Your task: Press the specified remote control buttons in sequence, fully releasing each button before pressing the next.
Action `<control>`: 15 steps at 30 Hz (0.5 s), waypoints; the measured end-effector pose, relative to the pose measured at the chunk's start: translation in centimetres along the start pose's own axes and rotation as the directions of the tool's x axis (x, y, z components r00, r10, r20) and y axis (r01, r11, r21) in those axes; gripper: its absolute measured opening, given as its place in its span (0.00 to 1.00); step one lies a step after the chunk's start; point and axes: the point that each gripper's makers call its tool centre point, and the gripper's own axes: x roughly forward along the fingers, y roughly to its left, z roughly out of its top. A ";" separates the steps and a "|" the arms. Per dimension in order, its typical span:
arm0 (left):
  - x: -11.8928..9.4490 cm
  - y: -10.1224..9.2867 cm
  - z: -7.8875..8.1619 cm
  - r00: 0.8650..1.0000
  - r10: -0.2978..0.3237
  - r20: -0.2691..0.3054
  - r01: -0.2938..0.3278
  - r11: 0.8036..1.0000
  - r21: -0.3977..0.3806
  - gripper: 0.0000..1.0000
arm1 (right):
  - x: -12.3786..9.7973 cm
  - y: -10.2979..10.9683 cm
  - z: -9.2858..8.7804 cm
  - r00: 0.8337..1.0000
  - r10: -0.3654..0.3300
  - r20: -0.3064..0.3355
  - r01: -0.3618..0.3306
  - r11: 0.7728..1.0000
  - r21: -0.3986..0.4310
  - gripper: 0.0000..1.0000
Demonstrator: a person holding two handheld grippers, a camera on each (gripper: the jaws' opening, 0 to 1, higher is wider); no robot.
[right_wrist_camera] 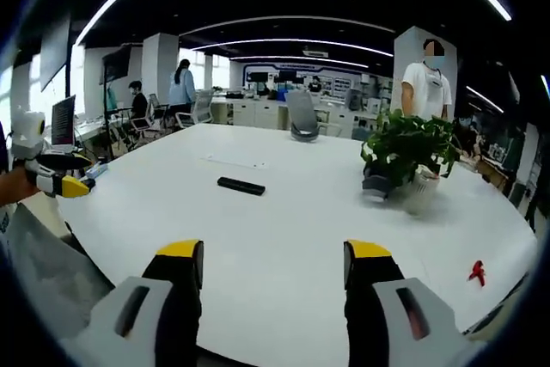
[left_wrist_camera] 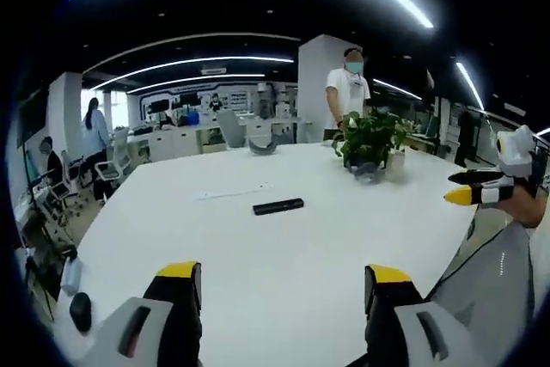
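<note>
A black remote control lies flat on the white table, near its middle. In the left gripper view my left gripper stands open over the near table edge, well short of the remote, with nothing between its jaws. My right gripper is also open and empty, and the remote lies ahead of it, slightly to the left. Each gripper shows at the other view's edge, held off the table's side: the right gripper and the left gripper.
A potted plant stands on the table beyond the remote, toward the right. A thin white strip lies past the remote. A small red object sits near the right edge. A person stands behind the table.
</note>
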 end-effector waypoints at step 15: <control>-0.7 3.2 0.1 0.985 0.157 0.073 -0.155 0.987 -0.037 0.98 | 0.8 0.5 -0.8 1.000 0.002 -0.001 -0.002 0.998 -0.055 0.95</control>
